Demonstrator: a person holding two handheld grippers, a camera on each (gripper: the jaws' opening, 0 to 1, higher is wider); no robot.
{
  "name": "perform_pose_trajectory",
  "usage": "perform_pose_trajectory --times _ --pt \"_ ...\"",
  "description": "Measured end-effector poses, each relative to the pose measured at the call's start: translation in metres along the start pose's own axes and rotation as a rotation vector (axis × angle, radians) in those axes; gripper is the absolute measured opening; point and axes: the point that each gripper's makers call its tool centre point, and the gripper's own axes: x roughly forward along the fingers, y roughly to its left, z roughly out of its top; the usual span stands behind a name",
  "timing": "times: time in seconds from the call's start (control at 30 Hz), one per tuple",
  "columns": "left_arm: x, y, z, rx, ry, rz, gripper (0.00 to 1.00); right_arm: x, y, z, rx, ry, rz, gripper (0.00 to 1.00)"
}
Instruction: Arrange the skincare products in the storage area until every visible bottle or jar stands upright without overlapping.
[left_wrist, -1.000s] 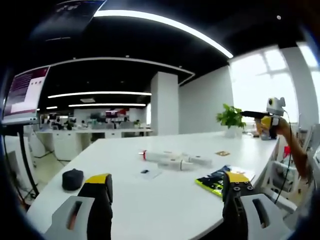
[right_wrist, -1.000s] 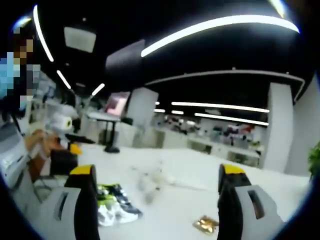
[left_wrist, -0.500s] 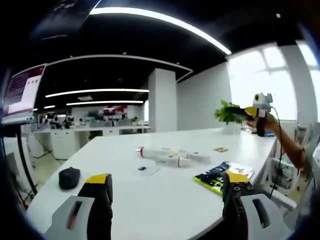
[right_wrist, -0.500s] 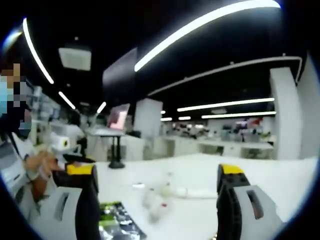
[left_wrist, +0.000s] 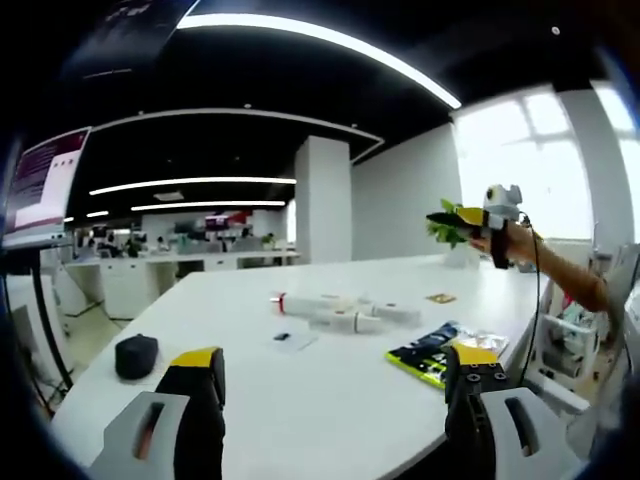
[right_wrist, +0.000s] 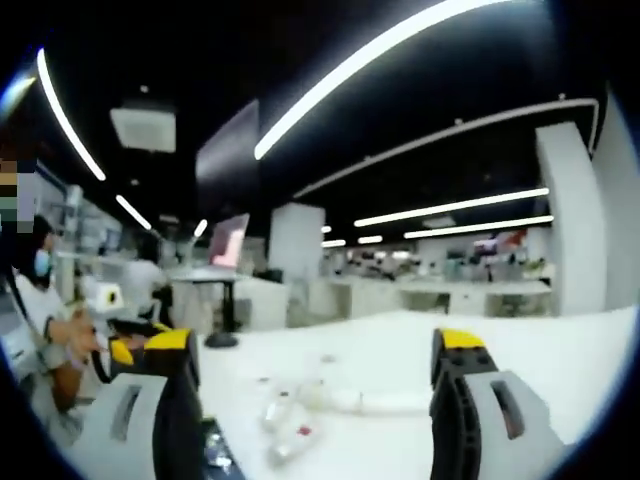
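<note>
Several white skincare bottles and tubes (left_wrist: 340, 311) lie on their sides in a cluster at the middle of the white table (left_wrist: 300, 400); one has a red cap (left_wrist: 283, 301). My left gripper (left_wrist: 330, 400) hangs open over the table's near edge, well short of them. The right gripper (left_wrist: 450, 216) is held high above the table's far right side by a hand (left_wrist: 510, 240). In the right gripper view the same toppled bottles (right_wrist: 300, 415) lie below and ahead of my open right gripper (right_wrist: 315, 400), with nothing between its jaws.
A dark round object (left_wrist: 135, 356) sits at the table's left. A green-and-black packet (left_wrist: 430, 355) lies near the right edge, a small card (left_wrist: 290, 341) in front of the bottles, a potted plant (left_wrist: 445, 228) at the far corner. A monitor on a stand (left_wrist: 40, 190) stands left. A person (right_wrist: 45, 330) sits left.
The right gripper has swung left and higher above the table in the left gripper view. The right gripper view has panned, bringing the bottles lower and nearer centre.
</note>
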Motion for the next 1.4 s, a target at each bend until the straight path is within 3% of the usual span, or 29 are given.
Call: perform_pose_trajectory --times 0.17,0.43,0.6,0.87,1.1,1.3,1.4 --pt "0.001 -0.003 -0.002 0.001 0.008 -0.007 0.94 0.018 -0.013 -0.012 -0.017 0.023 0.011 0.95" --pt "0.003 -0.004 -0.002 -0.002 0.007 -0.014 0.94 0.036 -0.03 -0.022 0.02 -0.007 0.004 0.95" --pt "0.004 -0.006 -0.005 -0.004 0.01 -0.019 0.94 0.047 -0.043 -0.036 -0.006 0.026 -0.018 0.97" --pt "0.006 -0.011 -0.007 -0.002 0.017 -0.024 0.94 0.068 -0.052 -0.06 -0.082 0.119 -0.007 0.97" --pt "0.007 -0.009 -0.007 -0.004 0.019 -0.024 0.94 0.082 -0.074 -0.081 -0.237 0.243 -0.051 1.0" --pt "0.009 -0.005 -0.007 -0.008 0.024 -0.024 0.93 0.093 -0.087 -0.099 -0.356 0.371 -0.049 1.0" --pt "0.011 -0.005 -0.009 -0.01 0.03 -0.024 0.93 0.101 -0.092 -0.103 -0.403 0.4 -0.043 1.0"
